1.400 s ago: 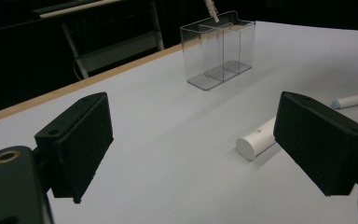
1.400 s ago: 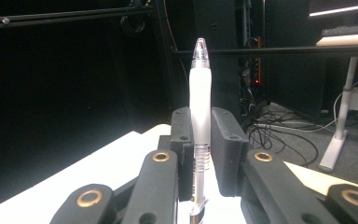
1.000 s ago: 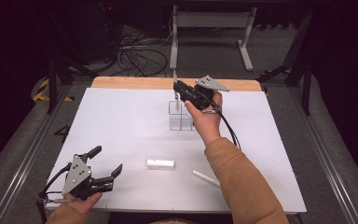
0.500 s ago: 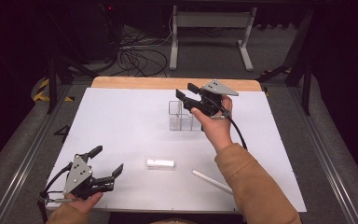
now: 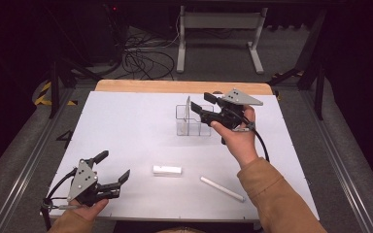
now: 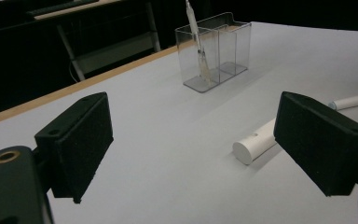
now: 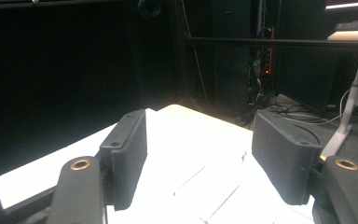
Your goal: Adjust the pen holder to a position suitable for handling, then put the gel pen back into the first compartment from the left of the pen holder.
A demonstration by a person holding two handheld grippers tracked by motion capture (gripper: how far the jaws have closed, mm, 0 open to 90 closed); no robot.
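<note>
There is a white table [image 5: 126, 126] with a clear box [image 5: 193, 121] near its far edge. The box has two parts. One thin pen [image 5: 188, 109] stands in the left part, leaning a little. You can see it well in the left gripper view, where the pen [image 6: 196, 42] sticks up out of the box [image 6: 214, 49].

The right claw [image 5: 200, 103] is up in the air just beside the box, on its right side. Its jaws have just been opening, and nothing is between them. In the right gripper view the two black pads [image 7: 129, 154] stand apart with only the table between them. So it looks like the pen is in and let go, and that part of the job is done.

Two more things lie on the near part of the table. A short white tube [image 5: 167, 170] lies near the middle. A long white pen [image 5: 222, 189] lies to the right of it, a bit apart. I think both should go in the box too, so most of the job is left.

The left claw [image 5: 112, 167] rests low at the near left corner. Its jaws are wide and hold nothing. In the left gripper view the tube [image 6: 256, 142] lies just ahead of it, near the right jaw, not touching it
</note>
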